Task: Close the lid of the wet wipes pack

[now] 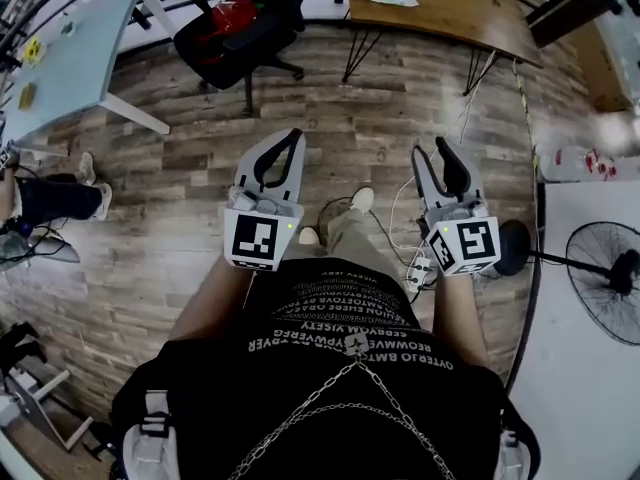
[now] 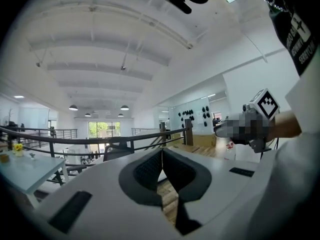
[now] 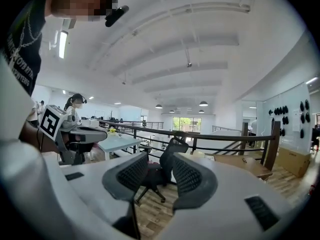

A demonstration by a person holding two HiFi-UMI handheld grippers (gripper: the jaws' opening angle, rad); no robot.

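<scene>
Left hand-held gripper closed, empty, right hand-held gripper parted, empty, office chair cut off.

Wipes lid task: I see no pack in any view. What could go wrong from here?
1. No wet wipes pack shows in any view. Both grippers hang over wood floor, so the person likely has to turn or walk to find it.
2. A power strip with its cables lies by the person's feet: trip risk.
3. The left gripper is shut, the right gripper open and empty; the left would have to open before gripping.
</scene>
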